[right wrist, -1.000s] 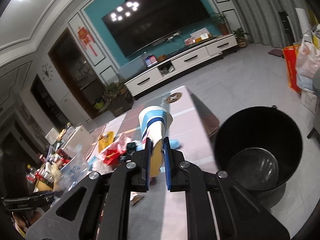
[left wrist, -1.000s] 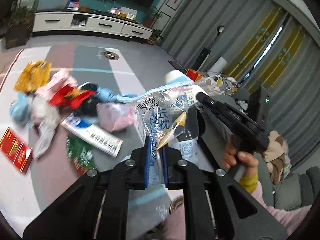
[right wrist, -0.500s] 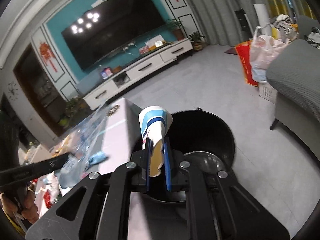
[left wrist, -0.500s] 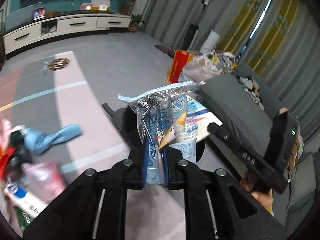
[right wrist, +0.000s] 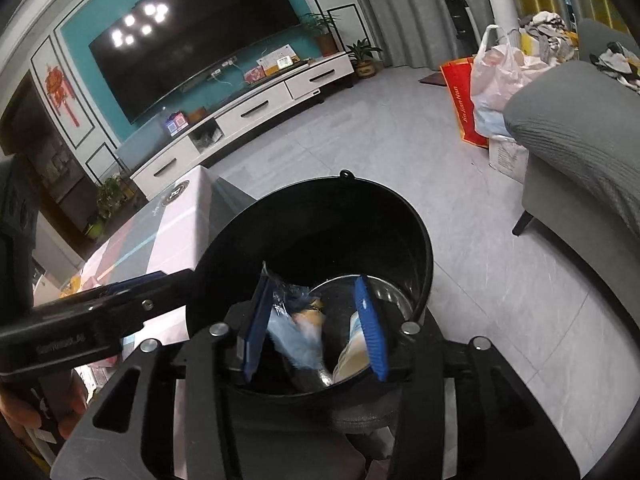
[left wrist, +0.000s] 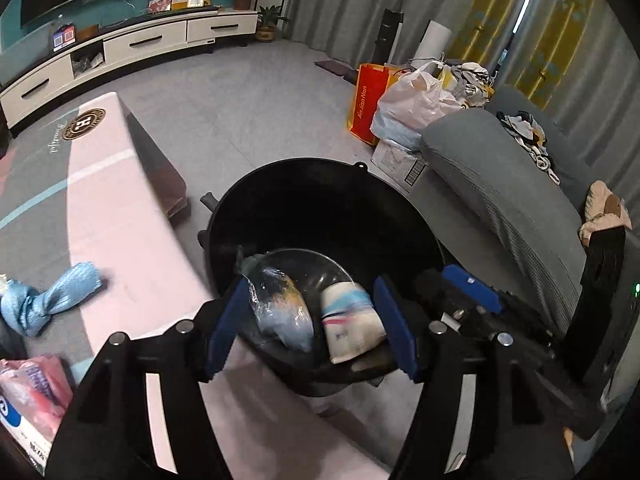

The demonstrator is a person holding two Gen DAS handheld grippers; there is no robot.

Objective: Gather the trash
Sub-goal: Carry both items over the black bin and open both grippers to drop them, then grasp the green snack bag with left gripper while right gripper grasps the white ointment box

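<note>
Both hand-held grippers, left [left wrist: 310,322] and right [right wrist: 314,332], opening, empty; wrapper [left wrist: 280,310] and cup [left wrist: 352,328] dropped, blurred, into bucket [left wrist: 280,200].

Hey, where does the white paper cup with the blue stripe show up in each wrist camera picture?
Left wrist: paper cup low centre, inside the black bucket, right of the clear plastic bag.
Right wrist: cup low centre, beside the right blue pad.
Shared landmark: red shopping bag.

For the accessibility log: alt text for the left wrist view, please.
The left tongs, opening over a black bucket beside a table, have nothing pressed between their blue pads; a clear plastic bag and a paper cup lie inside. A blue cloth remains on the table.
</note>
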